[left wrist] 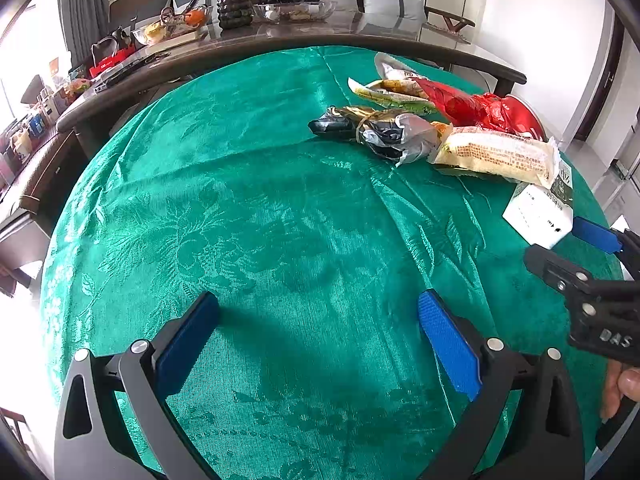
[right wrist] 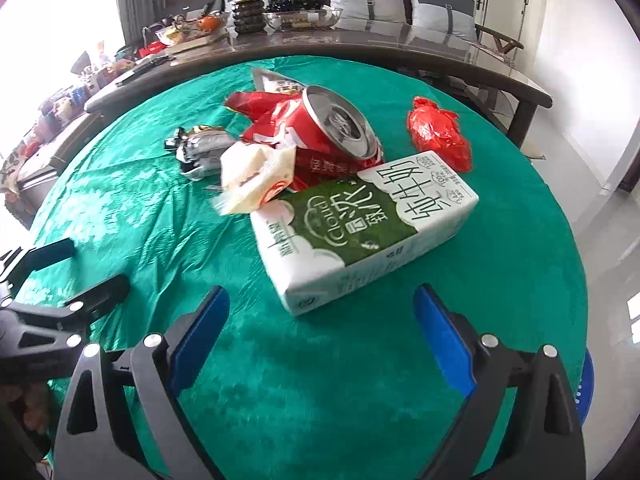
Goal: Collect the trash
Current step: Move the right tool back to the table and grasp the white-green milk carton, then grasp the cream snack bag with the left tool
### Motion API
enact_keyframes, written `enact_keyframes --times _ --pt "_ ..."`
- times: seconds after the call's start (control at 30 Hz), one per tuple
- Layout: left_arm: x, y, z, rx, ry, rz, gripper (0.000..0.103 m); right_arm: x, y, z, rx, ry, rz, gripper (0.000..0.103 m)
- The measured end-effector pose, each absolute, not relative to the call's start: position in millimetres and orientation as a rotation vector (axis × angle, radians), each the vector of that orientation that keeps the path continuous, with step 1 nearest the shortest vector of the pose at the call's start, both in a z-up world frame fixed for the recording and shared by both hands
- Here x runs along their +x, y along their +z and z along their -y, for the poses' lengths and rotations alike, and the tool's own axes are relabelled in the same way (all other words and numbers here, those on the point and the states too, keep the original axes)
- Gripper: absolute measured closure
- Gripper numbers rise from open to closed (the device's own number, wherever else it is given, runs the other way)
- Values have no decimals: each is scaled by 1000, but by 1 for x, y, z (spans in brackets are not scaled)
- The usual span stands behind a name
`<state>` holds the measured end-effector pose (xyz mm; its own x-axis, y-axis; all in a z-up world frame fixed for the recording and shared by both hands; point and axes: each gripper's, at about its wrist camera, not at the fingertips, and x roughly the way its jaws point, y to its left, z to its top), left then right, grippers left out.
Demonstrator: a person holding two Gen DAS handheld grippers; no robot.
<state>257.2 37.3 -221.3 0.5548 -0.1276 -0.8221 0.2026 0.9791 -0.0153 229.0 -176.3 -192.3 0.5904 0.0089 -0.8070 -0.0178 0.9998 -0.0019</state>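
Several pieces of trash lie heaped on the green worktop (right wrist: 360, 400). The milk carton (right wrist: 360, 232) sits nearest, just ahead of the right gripper (right wrist: 322, 344), jaws spread and empty. The left gripper (left wrist: 320, 344) is likewise released. The carton looks light and stiff; grip across its narrow sides.

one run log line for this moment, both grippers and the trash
left gripper: open, empty | right gripper: open, facing milk carton | trash pile: uncollected on green tablecloth
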Motion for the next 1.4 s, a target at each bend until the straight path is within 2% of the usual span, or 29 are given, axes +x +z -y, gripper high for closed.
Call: enact_keyframes --times 0.23,0.37,0.6,0.7,0.73,0.77,0.83,0.87,1.0,1.1,1.23,1.4 --pt "258 -222 -33 94 -189 -965 5 200 -188 250 0 -289 -910 14" --pt "258 -222 -33 94 -189 -965 5 188 -186 248 65 -181 -889 13" --pt "258 -222 -34 94 -190 -965 5 242 -192 227 171 -113 -938 12" --pt "258 -222 -34 94 -190 -965 5 259 -192 223 110 -121 -950 12" --pt "258 -222 -34 94 -190 -965 5 258 -193 225 102 -120 -954 18" --pt "258 -222 -34 94 -190 -965 5 257 -193 228 102 -126 -949 33" --pt "258 -222 -34 94 -190 -965 5 250 -191 237 100 -124 -934 53" --pt "258 -221 -34 93 -191 -965 5 247 -192 241 107 -117 -930 55" --pt "258 -217 -34 69 -199 -963 5 241 -193 251 134 -100 -925 55" --pt "254 -197 -29 -66 -292 -921 5 241 -193 251 141 -97 -924 55" --pt "258 -177 9 -99 -397 -892 5 243 -192 251 143 -96 -925 55" --pt "284 -197 56 -29 -346 -945 5 243 -192 254 161 -89 -921 55"
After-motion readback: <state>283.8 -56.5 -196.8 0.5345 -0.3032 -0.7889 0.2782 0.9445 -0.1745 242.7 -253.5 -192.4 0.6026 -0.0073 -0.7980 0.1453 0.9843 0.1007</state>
